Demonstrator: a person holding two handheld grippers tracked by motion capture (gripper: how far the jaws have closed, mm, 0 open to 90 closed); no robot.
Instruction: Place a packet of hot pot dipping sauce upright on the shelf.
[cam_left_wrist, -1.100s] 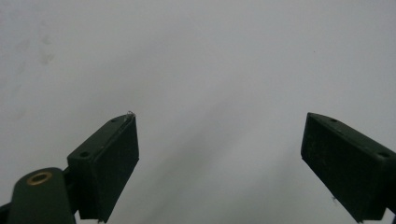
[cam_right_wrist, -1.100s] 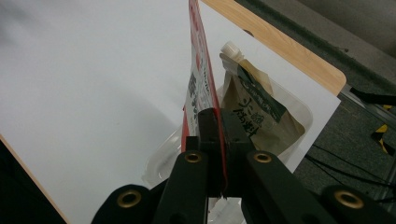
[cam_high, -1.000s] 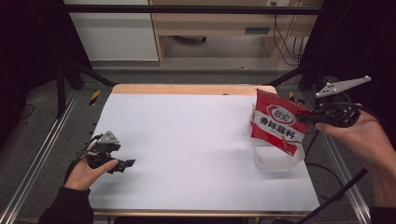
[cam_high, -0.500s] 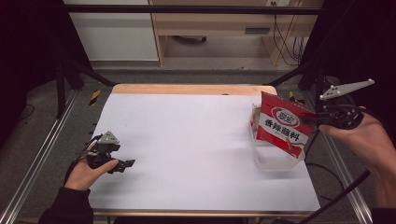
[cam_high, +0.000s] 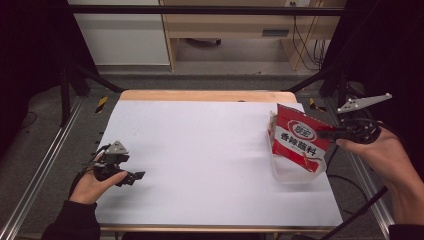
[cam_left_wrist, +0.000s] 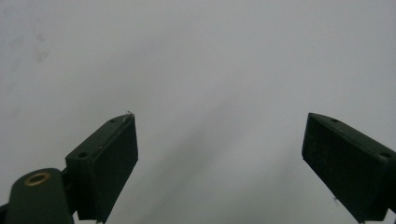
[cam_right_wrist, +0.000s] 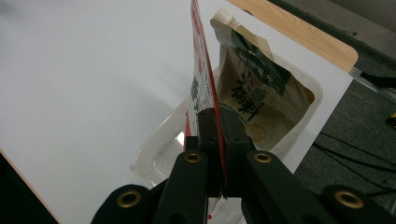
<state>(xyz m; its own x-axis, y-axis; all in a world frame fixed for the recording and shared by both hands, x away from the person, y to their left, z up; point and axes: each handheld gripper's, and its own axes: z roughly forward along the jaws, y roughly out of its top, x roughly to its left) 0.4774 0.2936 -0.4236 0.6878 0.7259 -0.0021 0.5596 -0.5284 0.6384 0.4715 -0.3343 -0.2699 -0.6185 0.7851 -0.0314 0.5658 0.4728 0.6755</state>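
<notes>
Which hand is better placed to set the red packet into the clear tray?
Right. The right gripper is shut on the red packet, held just above the clear tray beside a beige pouch. The left gripper is open, far across the table.

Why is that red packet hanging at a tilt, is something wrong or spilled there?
Nothing is spilled or torn. The red packet hangs tilted because the right gripper pinches its edge above the clear plastic tray, where a beige pouch already leans. The left gripper rests open, apart.
</notes>
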